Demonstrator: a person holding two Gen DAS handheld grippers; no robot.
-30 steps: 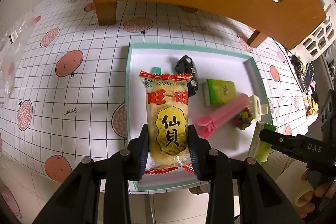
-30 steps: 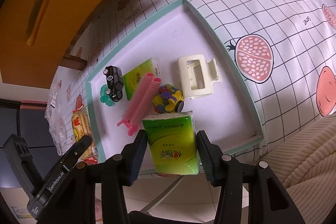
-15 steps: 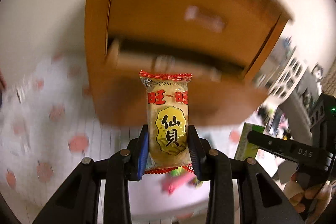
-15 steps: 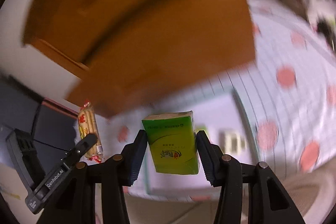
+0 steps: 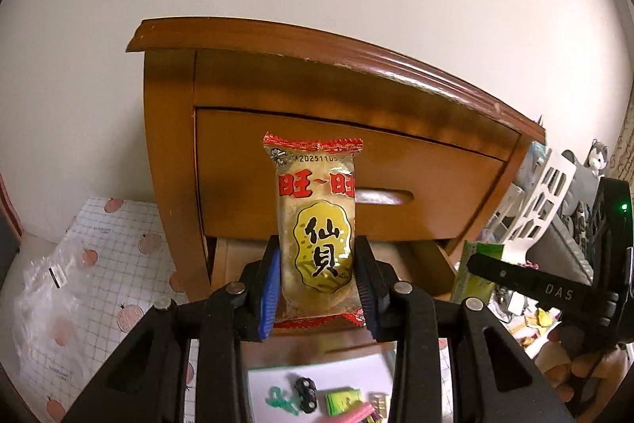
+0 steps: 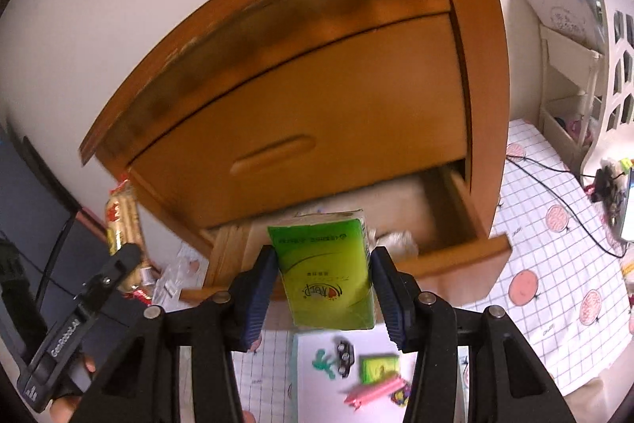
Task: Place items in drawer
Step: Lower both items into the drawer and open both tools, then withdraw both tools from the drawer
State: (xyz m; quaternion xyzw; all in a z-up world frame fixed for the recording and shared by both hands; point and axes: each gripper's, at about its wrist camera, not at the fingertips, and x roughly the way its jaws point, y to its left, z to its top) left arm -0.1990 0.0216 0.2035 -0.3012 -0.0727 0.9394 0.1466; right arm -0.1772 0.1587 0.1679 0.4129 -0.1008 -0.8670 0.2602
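My left gripper (image 5: 317, 284) is shut on a yellow rice cracker packet (image 5: 315, 224) with red ends, held upright in front of the wooden cabinet (image 5: 317, 98). My right gripper (image 6: 323, 288) is shut on a green tissue pack (image 6: 325, 272), level with the pulled-out lower drawer (image 6: 455, 256). That drawer holds something white and crumpled (image 6: 396, 238). The upper drawer (image 6: 309, 113) is closed. In the left wrist view the right gripper (image 5: 471, 260) with the tissue pack (image 5: 473, 272) appears at the right. The left gripper (image 6: 130, 252) and cracker packet (image 6: 121, 221) show at the left of the right wrist view.
Below lies a white tray (image 6: 309, 343) with a teal rim, holding a toy car (image 6: 344, 357), a green packet (image 6: 378, 367), a pink clip (image 6: 372, 391) and a teal piece (image 6: 323, 363). A checked fruit-print cloth (image 6: 554, 264) covers the table. A clear plastic bag (image 5: 47, 288) lies left; white shelving (image 6: 574, 66) stands right.
Both grippers have swung up from over the tray to face the cabinet front, each still holding its item. The open lower drawer has come into view.
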